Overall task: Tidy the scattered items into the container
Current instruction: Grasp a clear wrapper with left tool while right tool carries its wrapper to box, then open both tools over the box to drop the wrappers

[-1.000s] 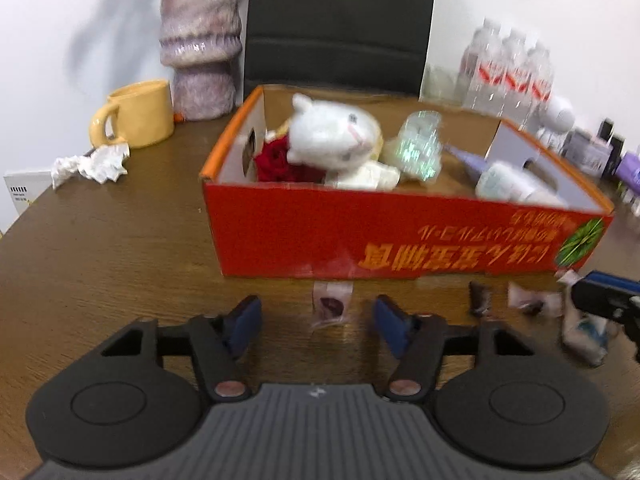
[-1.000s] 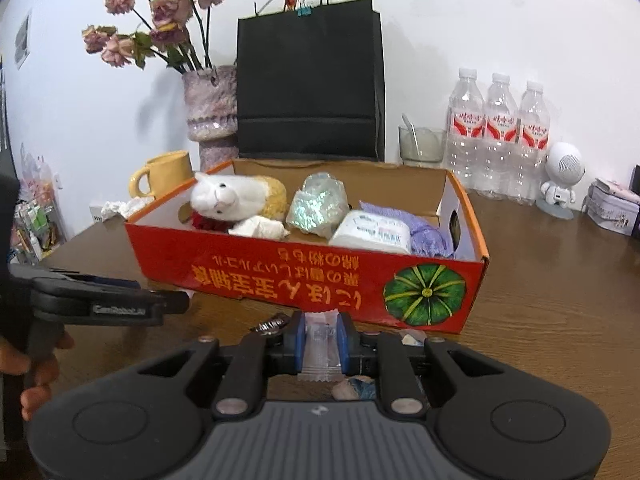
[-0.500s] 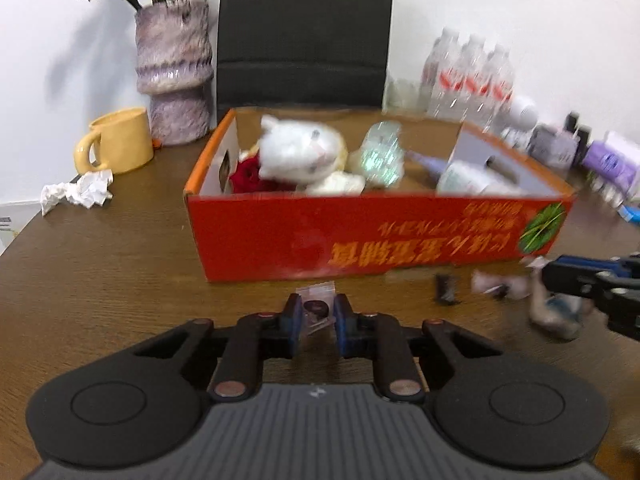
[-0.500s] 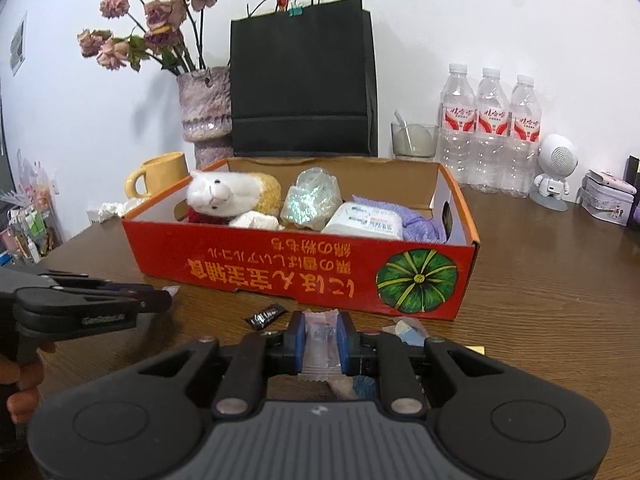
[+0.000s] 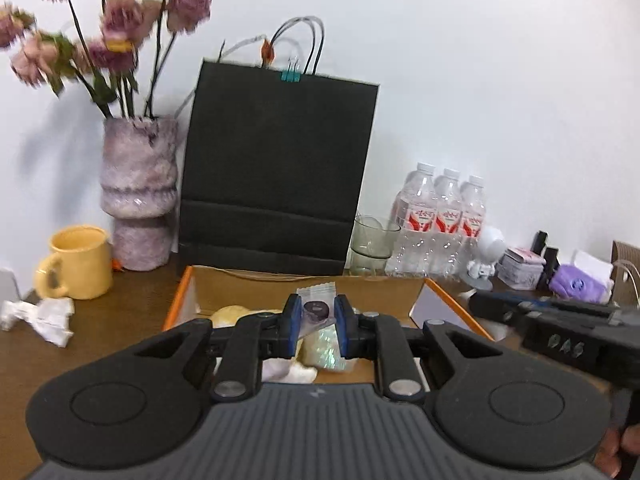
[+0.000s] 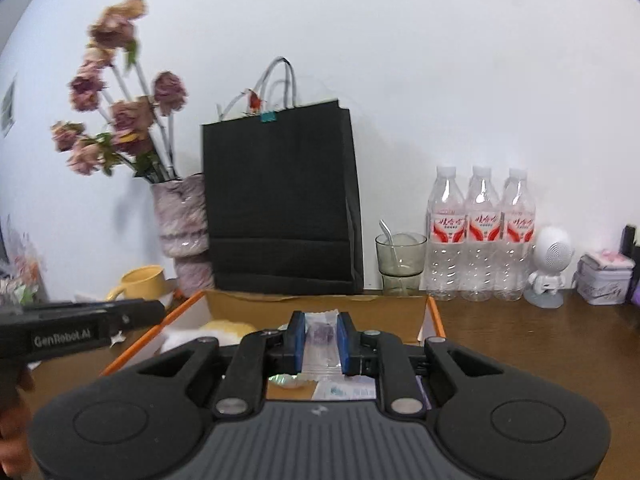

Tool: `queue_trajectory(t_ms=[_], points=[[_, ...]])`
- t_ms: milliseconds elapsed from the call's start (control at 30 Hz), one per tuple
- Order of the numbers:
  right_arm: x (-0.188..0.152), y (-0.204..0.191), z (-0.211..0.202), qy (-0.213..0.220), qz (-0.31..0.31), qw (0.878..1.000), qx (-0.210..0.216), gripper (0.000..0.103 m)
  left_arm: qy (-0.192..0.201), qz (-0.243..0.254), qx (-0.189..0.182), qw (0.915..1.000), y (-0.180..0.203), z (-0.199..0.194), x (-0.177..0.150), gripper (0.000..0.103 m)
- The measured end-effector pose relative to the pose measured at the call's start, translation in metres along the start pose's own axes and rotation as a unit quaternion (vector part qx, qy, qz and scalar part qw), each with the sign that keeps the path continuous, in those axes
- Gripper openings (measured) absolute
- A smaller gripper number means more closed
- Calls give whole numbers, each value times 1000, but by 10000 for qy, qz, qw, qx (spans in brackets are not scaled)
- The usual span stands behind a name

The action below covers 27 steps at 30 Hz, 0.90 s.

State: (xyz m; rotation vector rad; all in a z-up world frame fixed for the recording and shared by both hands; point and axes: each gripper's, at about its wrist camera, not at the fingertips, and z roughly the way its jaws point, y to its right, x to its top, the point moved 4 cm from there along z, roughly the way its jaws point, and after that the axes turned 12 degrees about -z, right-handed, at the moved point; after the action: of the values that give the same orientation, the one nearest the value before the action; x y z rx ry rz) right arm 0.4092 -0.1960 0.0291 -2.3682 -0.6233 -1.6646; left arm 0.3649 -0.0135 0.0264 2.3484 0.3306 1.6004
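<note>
Clear candy packet (image 5: 316,307) clamped in left tongs (image 5: 316,328); right tongs (image 6: 322,342) pinching wrapped sweet (image 6: 321,338), above box (image 6: 434,316).

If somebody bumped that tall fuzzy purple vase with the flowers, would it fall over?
Probably it could tip. The vase narrows at the waist and carries long flower stems leaning out to one side, so it looks top-heavy. It seems thick and chunky, though, so a light nudge might only wobble it. The black bag beside it might catch it.
</note>
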Motion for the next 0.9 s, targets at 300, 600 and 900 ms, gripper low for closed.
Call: queue_trajectory(t_ms=[300,600,900], points=[[-14,11,61,-516,-229,9984,15,26,-488,317,127,9982,-6,61,-12,61],[-14,31,60,-700,157,9974,-119,93,-242,366,625,9971,-11,56,-9,103],[-9,44,49,-742,218,9970,35,96,-185,423,703,9965,-16,46,-11,103]])
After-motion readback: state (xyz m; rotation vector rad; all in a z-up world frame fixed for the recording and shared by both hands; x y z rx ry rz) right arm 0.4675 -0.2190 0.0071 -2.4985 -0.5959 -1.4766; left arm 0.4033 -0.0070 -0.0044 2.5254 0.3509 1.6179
